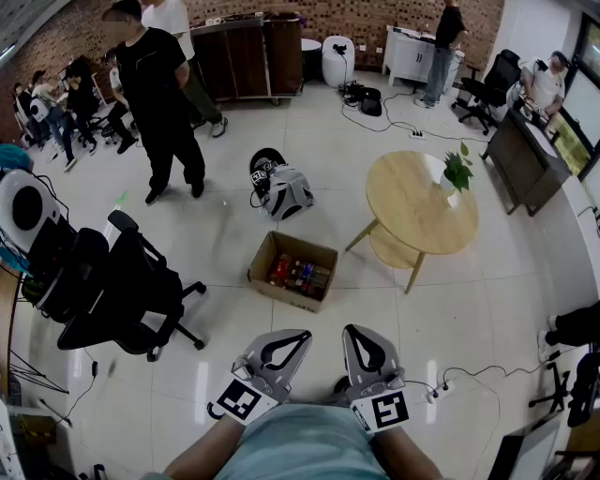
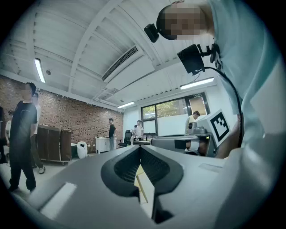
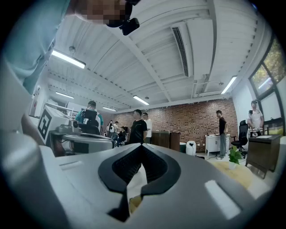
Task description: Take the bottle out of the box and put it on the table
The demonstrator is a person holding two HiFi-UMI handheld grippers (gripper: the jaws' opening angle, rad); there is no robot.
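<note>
Both of your tools are held low in front of you, side by side and level, over the floor. The left hand-held gripper [image 1: 298, 337] has its jaws pressed together with nothing between them. The right hand-held gripper [image 1: 354, 334] is the same, jaws fully closed and empty. Each gripper view confirms this, with the dark pads meeting at the tip.

The box [image 1: 281, 291] is an open cardboard carton standing on the floor ahead of you, well apart from both tools. The bottles [image 1: 298, 275] lie inside it, packed together in red and darker colours. From this height their number and kind cannot be made out with confidence.

The bench [image 1: 408, 202] is a round wooden table with splayed legs and a lower shelf, to the right of the box and beyond it. It carries a small potted plant [image 1: 455, 173] near its far right edge; the rest of the top shows bare wood.

The floor [image 1: 234, 234] is pale glossy tile. A grey bag [image 1: 281, 192] sits on it beyond the box. Black office chairs [image 1: 122, 291] stand to your left. A power strip with cables [image 1: 441, 384] lies at your right.

A person in black [image 1: 159, 94] stands at the upper left, and others sit or stand along the brick wall [image 1: 375, 14]. A dark wooden cabinet [image 1: 248, 56] stands against that wall.
</note>
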